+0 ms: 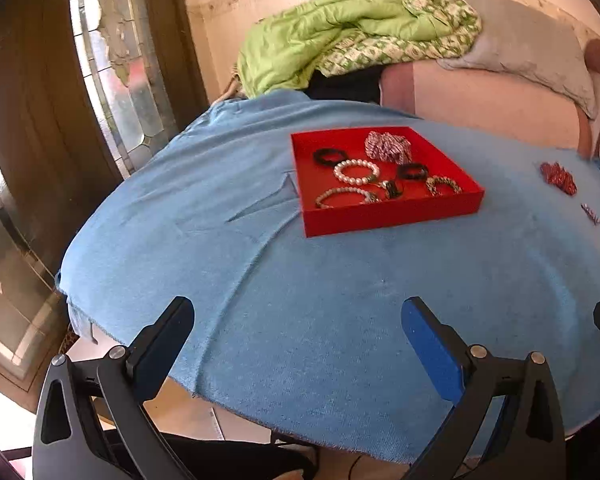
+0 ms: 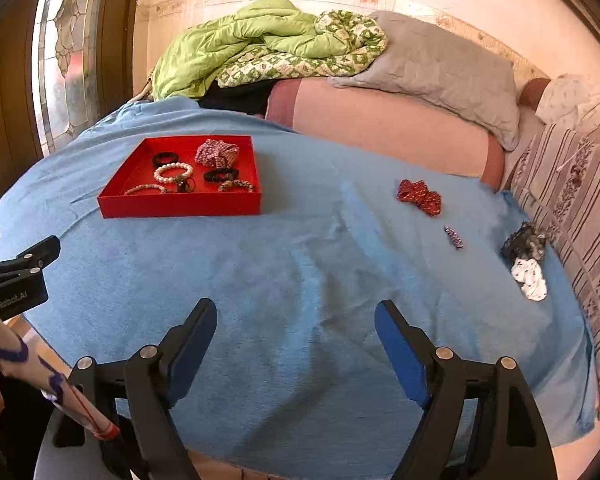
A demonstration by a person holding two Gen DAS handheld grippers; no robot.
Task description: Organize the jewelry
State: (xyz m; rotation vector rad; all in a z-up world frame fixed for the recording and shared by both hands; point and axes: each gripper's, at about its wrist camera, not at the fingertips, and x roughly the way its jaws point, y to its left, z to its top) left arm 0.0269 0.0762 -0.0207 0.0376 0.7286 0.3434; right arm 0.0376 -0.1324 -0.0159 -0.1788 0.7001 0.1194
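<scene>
- The left gripper hovers over the near edge of the blue cloth, jaws spread wide with nothing between them.
- The right gripper hangs over the cloth's near middle, jaws likewise released and empty.
- A red tray sits toward the far left part of the cloth.
- Inside the tray lie a white pearl bracelet, a paler bead bracelet along its near wall, two black bands, a braided bracelet and a red-and-white scrunchie in its far right corner.
- Outside the tray, a red scrunchie lies toward the cloth's far right.
- A small purple clip rests just nearer than that scrunchie.
- A black-and-white fabric piece lies at the right edge.
- Behind the cloth, a green quilt and grey pillow are heaped on a pink mattress.
</scene>
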